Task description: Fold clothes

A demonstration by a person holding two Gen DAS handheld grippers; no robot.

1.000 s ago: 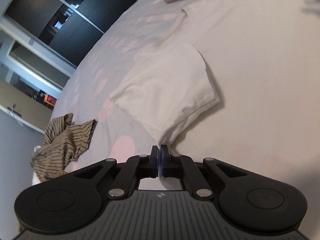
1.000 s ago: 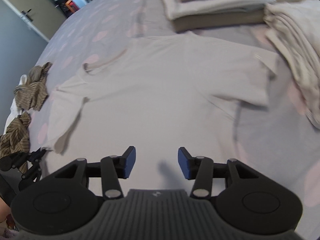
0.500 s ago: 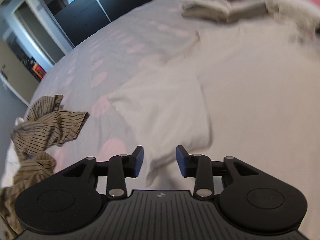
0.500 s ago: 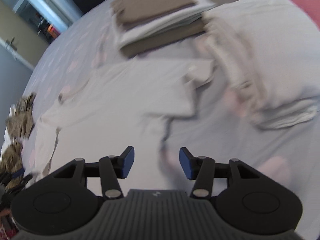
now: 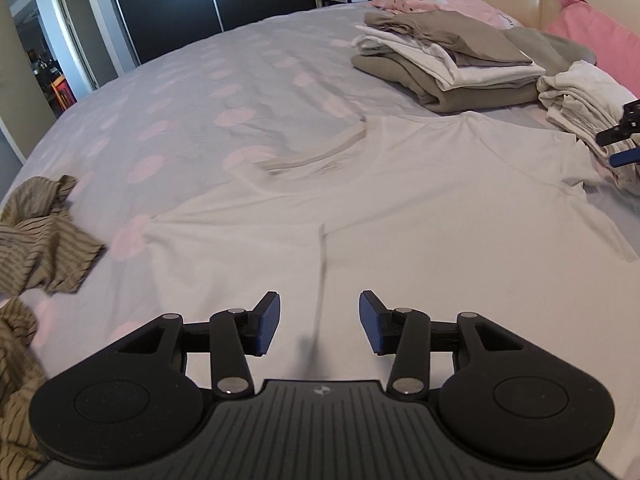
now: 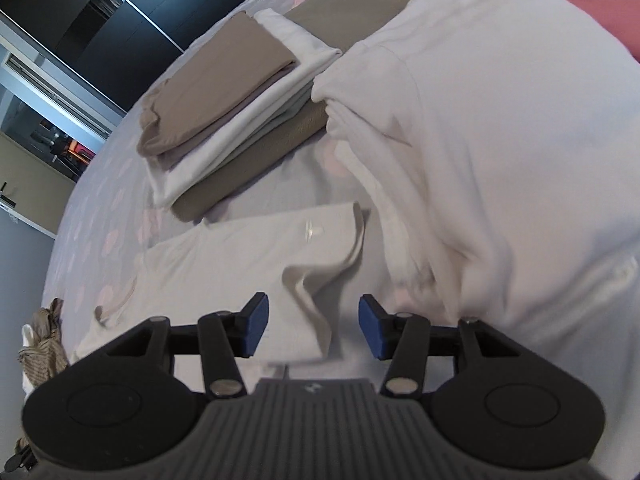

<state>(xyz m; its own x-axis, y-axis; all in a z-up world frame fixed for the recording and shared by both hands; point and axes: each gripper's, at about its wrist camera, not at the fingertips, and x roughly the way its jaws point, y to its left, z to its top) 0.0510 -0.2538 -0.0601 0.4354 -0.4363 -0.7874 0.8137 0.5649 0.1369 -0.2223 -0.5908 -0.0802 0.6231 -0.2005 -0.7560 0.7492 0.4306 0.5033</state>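
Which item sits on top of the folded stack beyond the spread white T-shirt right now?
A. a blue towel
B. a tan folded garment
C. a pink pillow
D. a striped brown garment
B: in both wrist views a tan folded garment tops the folded stack, above white layers, beyond the white T-shirt; the striped garment lies crumpled far off on the bed.

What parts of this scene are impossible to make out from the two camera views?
- T-shirt hem: left view, hidden behind the left tongs.
- Right tongs: right view, their body covers the sleeve's near end.
- Striped garment: left view, cut off by the left edge.
- Doorway contents: left view, too small.
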